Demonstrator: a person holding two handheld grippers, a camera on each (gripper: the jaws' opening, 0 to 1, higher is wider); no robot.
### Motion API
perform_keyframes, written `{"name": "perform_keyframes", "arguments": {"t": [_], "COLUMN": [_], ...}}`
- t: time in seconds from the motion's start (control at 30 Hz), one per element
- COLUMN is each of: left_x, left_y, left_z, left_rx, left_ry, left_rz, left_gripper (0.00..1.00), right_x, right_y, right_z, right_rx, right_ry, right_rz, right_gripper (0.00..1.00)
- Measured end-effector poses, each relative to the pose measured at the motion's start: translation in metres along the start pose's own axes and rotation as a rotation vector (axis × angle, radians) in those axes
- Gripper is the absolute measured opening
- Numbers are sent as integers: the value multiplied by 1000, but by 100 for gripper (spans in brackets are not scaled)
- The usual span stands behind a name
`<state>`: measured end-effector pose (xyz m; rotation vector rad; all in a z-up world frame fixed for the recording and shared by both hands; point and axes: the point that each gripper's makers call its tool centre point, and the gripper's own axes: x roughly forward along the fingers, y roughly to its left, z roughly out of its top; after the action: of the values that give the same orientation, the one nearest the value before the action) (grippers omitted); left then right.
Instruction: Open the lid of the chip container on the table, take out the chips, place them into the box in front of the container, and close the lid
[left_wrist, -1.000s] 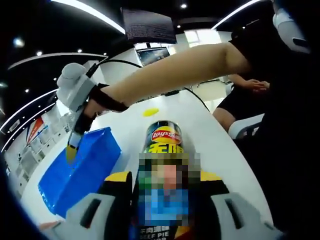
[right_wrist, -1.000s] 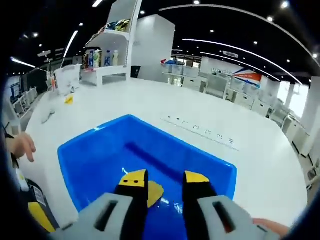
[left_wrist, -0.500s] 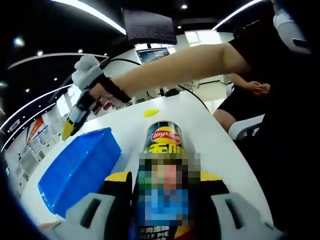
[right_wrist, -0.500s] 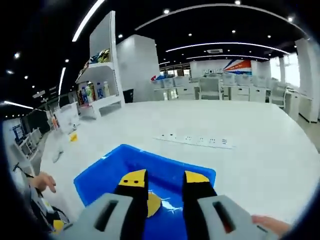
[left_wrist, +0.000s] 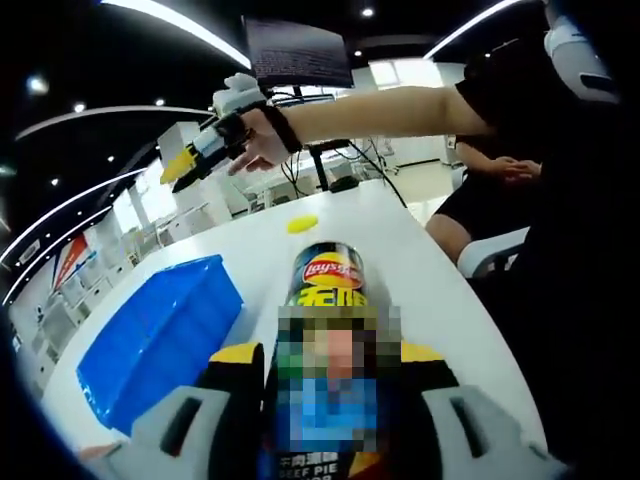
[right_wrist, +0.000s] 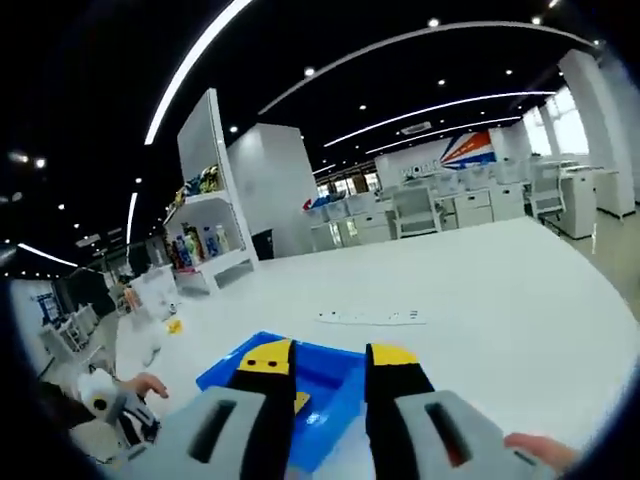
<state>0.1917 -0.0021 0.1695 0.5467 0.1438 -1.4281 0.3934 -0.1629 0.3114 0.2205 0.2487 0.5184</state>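
My left claw pinches the chip can, which lies on the white worktop just right of the blue box. My right claw is spread with nothing in it, high above the box, where I see a yellow chip. I think my next job is to go back to the can for more chips, so I should hold it still and reach in softly so they do not break.
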Motion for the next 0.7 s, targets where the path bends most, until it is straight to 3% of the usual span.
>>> {"name": "perform_keyframes", "arguments": {"t": [0.13, 0.33, 0.57, 0.7], "left_x": [1, 2, 3, 1], "left_y": [-1, -3, -4, -2], "left_z": [1, 1, 2, 0], "left_rx": [0, 4, 6, 5], "left_ry": [2, 6, 9, 9], "left_rz": [0, 2, 3, 3], "left_gripper": [50, 50, 50, 50], "right_x": [-26, -67, -99, -107], "right_y": [-2, 11, 27, 25], "right_z": [0, -9, -20, -35], "right_rx": [1, 7, -11, -115], "right_ry": [-10, -14, -17, 24], "right_rz": [13, 35, 77, 107], "right_gripper": [25, 25, 25, 25]}}
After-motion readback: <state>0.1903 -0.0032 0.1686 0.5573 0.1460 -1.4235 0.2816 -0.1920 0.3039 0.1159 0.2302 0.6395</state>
